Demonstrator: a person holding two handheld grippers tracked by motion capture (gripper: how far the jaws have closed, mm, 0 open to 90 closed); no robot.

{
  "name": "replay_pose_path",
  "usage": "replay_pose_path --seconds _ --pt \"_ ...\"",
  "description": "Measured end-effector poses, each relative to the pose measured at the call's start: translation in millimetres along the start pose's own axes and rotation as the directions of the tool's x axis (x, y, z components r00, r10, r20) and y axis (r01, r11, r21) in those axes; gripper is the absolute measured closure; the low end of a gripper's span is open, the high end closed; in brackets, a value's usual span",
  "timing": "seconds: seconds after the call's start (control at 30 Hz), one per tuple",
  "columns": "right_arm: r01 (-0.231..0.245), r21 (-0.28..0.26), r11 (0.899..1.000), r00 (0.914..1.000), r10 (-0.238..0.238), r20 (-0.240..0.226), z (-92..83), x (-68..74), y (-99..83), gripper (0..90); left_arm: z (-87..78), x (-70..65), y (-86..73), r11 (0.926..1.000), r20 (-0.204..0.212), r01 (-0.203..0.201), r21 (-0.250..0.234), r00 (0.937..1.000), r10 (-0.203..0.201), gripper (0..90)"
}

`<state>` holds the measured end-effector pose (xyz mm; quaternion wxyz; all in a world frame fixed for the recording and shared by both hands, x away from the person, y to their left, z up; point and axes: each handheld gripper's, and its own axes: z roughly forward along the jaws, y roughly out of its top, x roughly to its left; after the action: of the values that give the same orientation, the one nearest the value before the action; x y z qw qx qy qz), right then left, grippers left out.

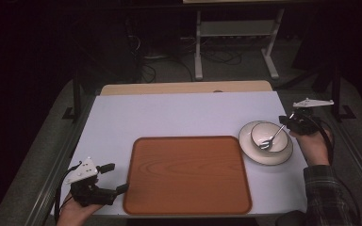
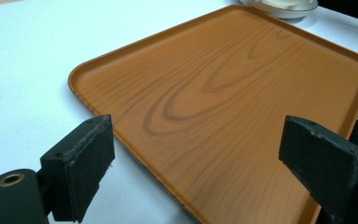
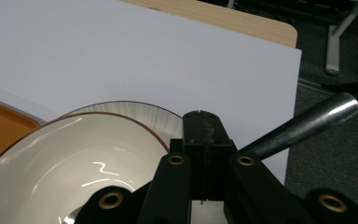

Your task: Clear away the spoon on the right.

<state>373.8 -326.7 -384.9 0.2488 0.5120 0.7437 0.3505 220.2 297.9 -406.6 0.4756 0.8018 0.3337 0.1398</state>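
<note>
The right gripper is seen at the table's right edge, its jaws clamped together on the handle of a metal spoon — in the right gripper view the handle is seen sticking out past the closed jaws. The spoon's head is laid inside a white bowl, which is set on a white plate just to the right of a wooden tray. The left gripper is held at the tray's near-left corner with its jaws spread wide and nothing between them — one jaw is seen over the tray's rim, the other over the white table cover
</note>
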Motion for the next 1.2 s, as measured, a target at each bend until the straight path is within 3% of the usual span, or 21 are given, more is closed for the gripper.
replay_pose_path --seconds 0.23,0.57,0.97,1.03,1.07,1.2 --pt "-0.007 0.008 1.0 0.9998 0.007 0.017 -7.2 -3.1 -7.1 89.3 -0.1 -0.2 0.1 1.0 0.0 0.001 -0.001 1.0 -0.001 9.6" --pt "0.016 0.036 0.999 0.9987 -0.018 0.048 -15.8 1.5 -16.6 89.3 -0.5 -0.3 0.3 1.0 -0.002 0.001 -0.001 1.0 -0.001 9.6" --pt "0.004 0.025 1.0 0.9991 -0.005 0.042 -23.6 4.6 -24.1 89.2 -0.8 -0.3 0.3 1.0 -0.002 0.001 -0.002 1.0 -0.001 9.6" --pt "-0.006 0.007 1.0 0.9991 0.006 0.042 -25.4 4.2 -23.1 85.1 -0.7 -0.6 0.4 1.0 -0.002 0.0 -0.003 1.0 0.0 9.6" --pt "-0.003 -0.008 1.0 0.9996 0.003 0.03 -27.7 5.5 -21.0 74.4 -0.8 -0.4 0.4 1.0 -0.003 0.0 -0.001 1.0 0.0 9.6" --pt "-0.012 -0.077 0.997 0.9999 0.011 -0.012 -37.4 12.4 -15.5 52.1 -1.0 -0.2 0.2 1.0 -0.003 0.001 -0.001 1.0 -0.001 9.6"
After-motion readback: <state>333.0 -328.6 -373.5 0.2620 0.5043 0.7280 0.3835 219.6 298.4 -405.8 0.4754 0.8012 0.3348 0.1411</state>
